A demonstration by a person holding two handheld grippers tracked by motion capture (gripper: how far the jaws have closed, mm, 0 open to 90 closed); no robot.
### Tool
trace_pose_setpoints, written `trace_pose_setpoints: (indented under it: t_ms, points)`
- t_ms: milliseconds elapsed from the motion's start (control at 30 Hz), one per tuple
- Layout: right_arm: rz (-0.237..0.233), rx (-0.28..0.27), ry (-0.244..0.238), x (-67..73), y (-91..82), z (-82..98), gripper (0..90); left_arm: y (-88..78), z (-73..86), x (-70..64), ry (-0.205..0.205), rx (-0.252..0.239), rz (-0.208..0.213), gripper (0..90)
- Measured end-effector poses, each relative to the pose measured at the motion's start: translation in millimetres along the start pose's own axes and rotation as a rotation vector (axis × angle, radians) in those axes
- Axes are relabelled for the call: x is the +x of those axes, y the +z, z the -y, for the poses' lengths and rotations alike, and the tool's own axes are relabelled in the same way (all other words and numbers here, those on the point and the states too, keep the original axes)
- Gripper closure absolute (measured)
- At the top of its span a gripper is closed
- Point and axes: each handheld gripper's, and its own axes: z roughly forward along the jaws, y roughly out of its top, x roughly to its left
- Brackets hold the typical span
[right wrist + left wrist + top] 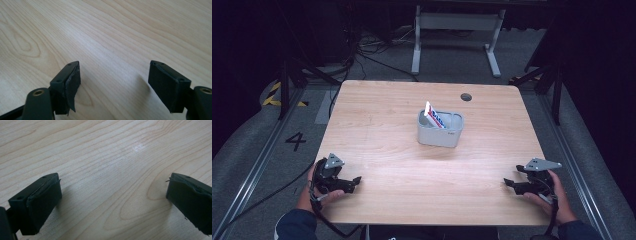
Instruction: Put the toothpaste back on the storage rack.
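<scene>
On table (377, 125) | tube (434, 116) tilted in bin (440, 131), prob. top leaning L

— What do we see around us?
— A light wooden table (377, 125) on grey carpet (247, 150), a "4" marking (295, 141) at left.
— And behind?
— We see a white table frame (457, 30), cables (372, 50), darkness.

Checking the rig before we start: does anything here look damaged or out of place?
The pad on one finger of the right claw looks torn, its edge peeling away at the bottom. In the grey bin mid-table, a red, white and blue packet leans tilted, poking above the rim. Nothing is spilled.
</scene>
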Motion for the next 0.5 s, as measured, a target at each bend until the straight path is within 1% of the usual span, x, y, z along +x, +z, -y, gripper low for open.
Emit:
trace_pose_setpoints:
  t_ms: [100,167,233,500]
  points:
    - [0.008,-0.021,0.032,-1.7,-4.1,7.9,26.2,0.0,0.0,0.1,0.001,0.0,0.0,0.5]
    - [-0.007,-0.033,0.065,-2.8,-5.0,12.0,25.9,0.0,0.0,0.0,0.0,-0.001,0.0,0.4]
    - [-0.009,-0.051,0.065,-3.0,-5.1,14.4,25.5,-0.1,0.0,0.1,0.001,0.001,0.0,0.5]
    - [-0.009,-0.05,0.061,-2.5,-4.0,13.7,23.5,0.2,-0.3,-0.9,-0.01,0.004,-0.004,0.4]
